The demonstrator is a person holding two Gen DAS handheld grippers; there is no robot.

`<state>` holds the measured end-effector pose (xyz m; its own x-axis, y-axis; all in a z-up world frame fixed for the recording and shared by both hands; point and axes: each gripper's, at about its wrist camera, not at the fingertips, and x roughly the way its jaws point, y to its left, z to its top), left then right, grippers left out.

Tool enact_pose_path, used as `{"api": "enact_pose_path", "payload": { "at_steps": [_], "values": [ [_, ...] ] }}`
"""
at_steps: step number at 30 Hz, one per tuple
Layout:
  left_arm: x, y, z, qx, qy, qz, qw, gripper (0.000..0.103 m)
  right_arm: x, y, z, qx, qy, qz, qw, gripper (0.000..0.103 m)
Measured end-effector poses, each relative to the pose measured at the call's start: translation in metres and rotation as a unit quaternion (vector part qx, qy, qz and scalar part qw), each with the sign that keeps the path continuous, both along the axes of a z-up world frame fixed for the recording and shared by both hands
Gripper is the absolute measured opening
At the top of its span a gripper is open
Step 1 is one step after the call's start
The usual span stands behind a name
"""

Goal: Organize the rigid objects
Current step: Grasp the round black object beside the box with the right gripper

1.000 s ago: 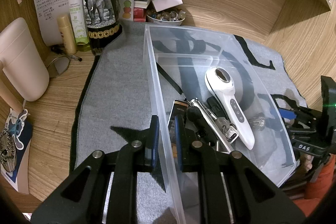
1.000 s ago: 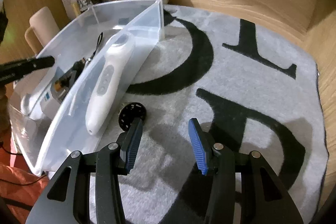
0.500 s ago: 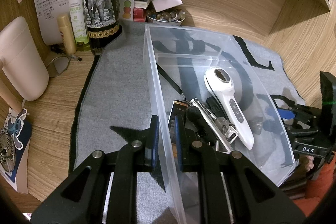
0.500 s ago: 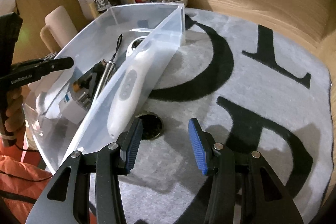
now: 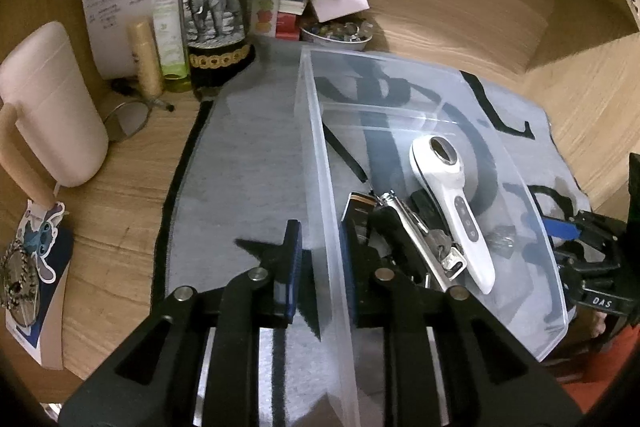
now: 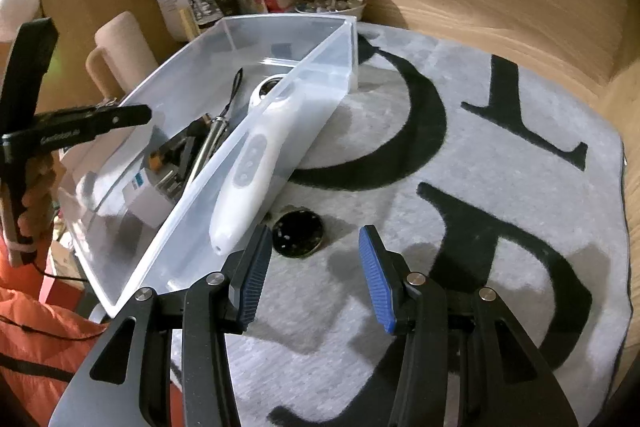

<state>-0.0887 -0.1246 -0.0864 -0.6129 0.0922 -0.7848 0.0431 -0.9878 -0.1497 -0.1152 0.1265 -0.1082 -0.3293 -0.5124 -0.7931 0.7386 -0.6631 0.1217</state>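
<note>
A clear plastic bin stands on a grey mat with black letters. It holds a white handheld device, a metal tool and several dark items. My left gripper is shut on the bin's left wall, one finger inside and one outside. In the right wrist view the bin is at the left, and a small round black disc lies on the mat beside it. My right gripper is open and empty, just short of the disc.
A dark elephant-label bottle, a green spray bottle, a cream mug, papers and a bowl of small items crowd the back left. Wooden walls enclose the desk. A sticker card lies at the left edge.
My right gripper has drawn nearer the black disc, which now lies just ahead of the open fingers. The left gripper has kept its hold on the bin wall.
</note>
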Motion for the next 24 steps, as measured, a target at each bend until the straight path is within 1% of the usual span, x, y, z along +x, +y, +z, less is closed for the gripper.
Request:
{"api": "enact_pose_path", "payload": {
  "at_steps": [3,5,10,11,12,13,17,19,24],
  "values": [
    [0.002,0.001,0.000,-0.004,0.003,-0.002,1.0000,0.019,0.001,-0.005,-0.001,-0.003,-0.001,0.007,1.000,0.042],
    [0.005,0.002,0.001,-0.006,0.006,-0.003,1.0000,0.019,-0.002,-0.012,-0.005,0.004,-0.002,0.011,1.000,0.042],
    [0.008,0.001,0.000,-0.002,0.007,-0.005,1.0000,0.019,-0.017,-0.024,-0.018,0.016,-0.018,0.006,1.000,0.041],
    [0.008,0.002,0.000,-0.003,0.007,-0.005,1.0000,0.019,-0.020,-0.024,-0.020,0.013,-0.022,0.003,1.000,0.033],
    [0.008,0.002,0.000,-0.003,0.007,-0.006,1.0000,0.018,-0.021,-0.023,-0.020,0.010,-0.024,0.003,1.000,0.030],
    [0.008,0.003,0.000,-0.002,0.006,-0.008,0.9999,0.018,-0.022,-0.022,-0.020,0.009,-0.024,0.002,1.000,0.029],
    [0.005,0.008,0.001,0.001,0.006,-0.017,0.9998,0.017,-0.015,-0.017,-0.010,0.009,0.005,-0.010,1.000,0.029],
    [0.005,0.012,0.002,-0.007,0.008,-0.017,0.9998,0.017,-0.013,-0.014,-0.003,0.006,0.016,-0.016,1.000,0.029],
    [0.002,0.017,0.003,-0.011,0.008,-0.021,0.9997,0.017,-0.013,-0.007,0.017,-0.014,0.040,-0.040,0.998,0.029]
  ]
}}
